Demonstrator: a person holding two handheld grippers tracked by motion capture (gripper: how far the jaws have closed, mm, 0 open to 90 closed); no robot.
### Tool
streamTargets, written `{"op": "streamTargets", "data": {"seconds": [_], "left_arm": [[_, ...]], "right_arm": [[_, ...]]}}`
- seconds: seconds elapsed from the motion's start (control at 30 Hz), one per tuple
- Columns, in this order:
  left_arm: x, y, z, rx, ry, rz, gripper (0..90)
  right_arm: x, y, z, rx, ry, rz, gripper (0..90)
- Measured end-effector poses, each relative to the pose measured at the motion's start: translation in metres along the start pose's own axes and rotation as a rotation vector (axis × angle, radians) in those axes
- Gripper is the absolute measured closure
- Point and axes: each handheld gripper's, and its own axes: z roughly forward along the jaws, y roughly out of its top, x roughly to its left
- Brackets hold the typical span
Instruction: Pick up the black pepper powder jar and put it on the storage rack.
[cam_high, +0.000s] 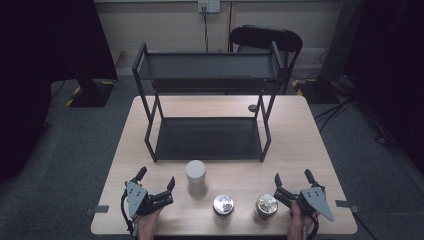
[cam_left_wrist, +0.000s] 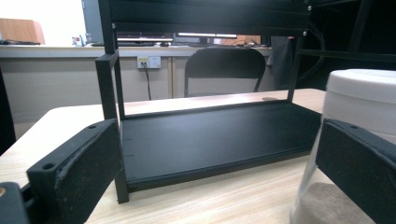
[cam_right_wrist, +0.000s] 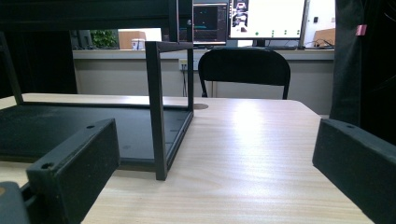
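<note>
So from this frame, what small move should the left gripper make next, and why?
Probably ease the left gripper forward and right so its open jaws straddle the white-lidded cylindrical jar. That jar is nearest to it, already at the right edge of the left gripper view, and nothing is held. The black two-tier metal rack behind stands empty.

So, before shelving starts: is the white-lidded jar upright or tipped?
Upright. The white-lidded jar stands on its base on the table, lid on top, in front of the black rack.
</note>
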Motion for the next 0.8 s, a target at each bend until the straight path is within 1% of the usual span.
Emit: {"op": "streamTargets", "data": {"seconds": [0.1,0.23,0.33,0.47,0.53,0.67,0.77,0.8], "left_arm": [[0.0,0.003,-0.001,0.0,-0.003,0.0,0.0],[-0.001,0.008,-0.003,-0.017,-0.012,-0.005,0.0],[-0.001,0.011,-0.004,-0.024,-0.021,0.0,0.0],[-0.002,0.016,-0.004,-0.016,-0.034,0.023,0.0],[-0.002,0.016,-0.004,-0.019,-0.04,0.024,0.0],[-0.002,0.018,-0.004,-0.035,-0.064,0.014,0.0],[-0.002,0.02,-0.004,-0.041,-0.074,-0.006,0.0],[-0.002,0.021,-0.003,-0.042,-0.079,-0.006,0.0]], "right_arm": [[0.0,0.0,0.0,0.0,-0.001,0.0,0.0],[0.001,0.0,0.0,0.001,-0.003,-0.002,0.0],[0.001,0.0,0.0,0.001,-0.004,-0.002,0.0],[0.001,0.0,0.0,0.001,-0.005,-0.002,0.0],[0.001,0.0,0.0,0.002,-0.004,-0.003,0.0],[0.001,0.0,0.0,0.003,-0.006,-0.003,0.0],[0.001,0.001,0.0,0.003,-0.004,-0.003,0.0],[0.001,0.001,0.0,0.003,-0.004,-0.004,0.0]]}}
